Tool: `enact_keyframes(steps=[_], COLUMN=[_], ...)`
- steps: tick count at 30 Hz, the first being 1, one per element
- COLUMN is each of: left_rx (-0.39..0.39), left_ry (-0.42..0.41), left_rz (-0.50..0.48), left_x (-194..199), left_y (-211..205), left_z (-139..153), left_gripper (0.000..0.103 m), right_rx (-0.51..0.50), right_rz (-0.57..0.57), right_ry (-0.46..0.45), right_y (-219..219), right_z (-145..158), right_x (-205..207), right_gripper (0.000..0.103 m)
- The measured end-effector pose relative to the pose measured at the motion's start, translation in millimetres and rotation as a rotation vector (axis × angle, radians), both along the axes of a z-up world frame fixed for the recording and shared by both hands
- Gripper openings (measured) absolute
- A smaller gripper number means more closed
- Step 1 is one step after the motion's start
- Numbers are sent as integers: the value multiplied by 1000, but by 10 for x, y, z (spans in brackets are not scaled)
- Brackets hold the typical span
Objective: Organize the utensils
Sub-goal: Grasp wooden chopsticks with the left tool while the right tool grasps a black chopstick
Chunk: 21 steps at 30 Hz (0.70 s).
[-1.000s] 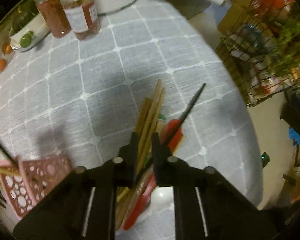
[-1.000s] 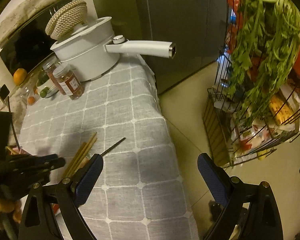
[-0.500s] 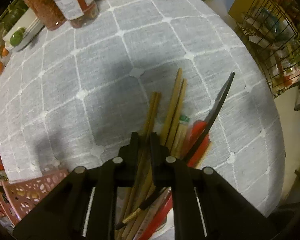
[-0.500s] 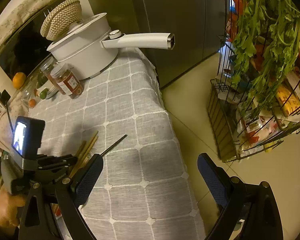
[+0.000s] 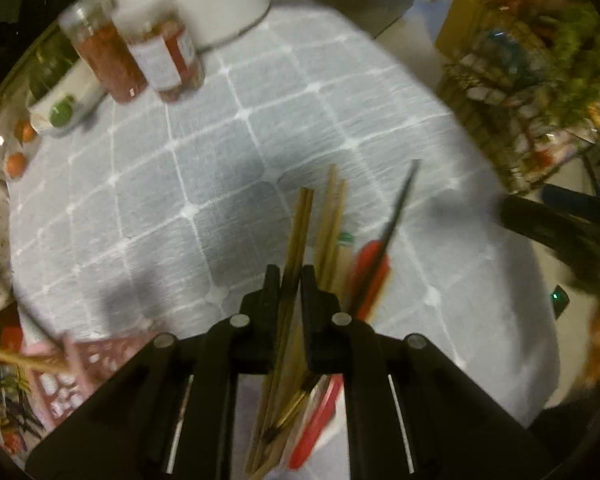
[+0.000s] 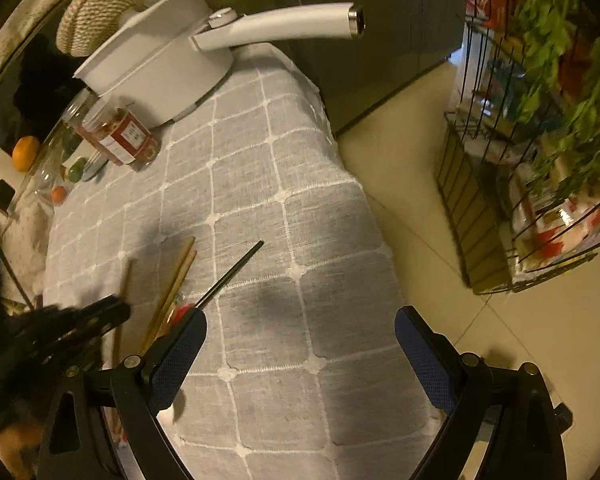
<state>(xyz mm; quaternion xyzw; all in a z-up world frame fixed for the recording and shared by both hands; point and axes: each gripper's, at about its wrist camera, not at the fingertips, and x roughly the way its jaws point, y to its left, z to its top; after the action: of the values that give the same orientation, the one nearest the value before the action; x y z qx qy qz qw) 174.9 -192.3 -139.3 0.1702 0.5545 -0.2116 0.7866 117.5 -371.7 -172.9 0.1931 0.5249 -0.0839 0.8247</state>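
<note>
1. Wooden chopsticks are sitting pinched between the nearly closed jaws of the left gripper, low in the frame's centre, above the grey checked tablecloth.
2. More chopsticks and a red-handled knife are lying loose just right of them, not yet sorted.
3. At lower left, a pink perforated basket is holding one stick; most sorting is judged still remaining.
4. Wide open and empty, the right gripper is hovering over bare cloth.
</note>
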Motion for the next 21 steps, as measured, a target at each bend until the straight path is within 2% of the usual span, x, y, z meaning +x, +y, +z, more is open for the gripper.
enact_keyframes(steps=[4,7,12,18,20,21], left_rx=[-50,-98,-159,-239,-266,-275], left_ry=[-62,-105,-144,-183,-194,-199], left_rz=[-46,-61,-71,-24,-7,-1], left_x=[-212,-353,-591,-767,-827,-835], left_y=[109,272,528,896,1022,1059], left_z=[358,583,804,947,973,970], left_gripper=[10,7,7,6,6,6], right_rx=[43,73,117,141,162,139], right_rz=[6,20,39,17,6,-3], right_ry=[10,5,3,41,61,53], right_y=[83,187,349,484,530,562], right_z=[-98,-156,-223,-387,-469,-456], right_x=[118,221,352,458,492,496], right_gripper=[96,90,65,35,32,31])
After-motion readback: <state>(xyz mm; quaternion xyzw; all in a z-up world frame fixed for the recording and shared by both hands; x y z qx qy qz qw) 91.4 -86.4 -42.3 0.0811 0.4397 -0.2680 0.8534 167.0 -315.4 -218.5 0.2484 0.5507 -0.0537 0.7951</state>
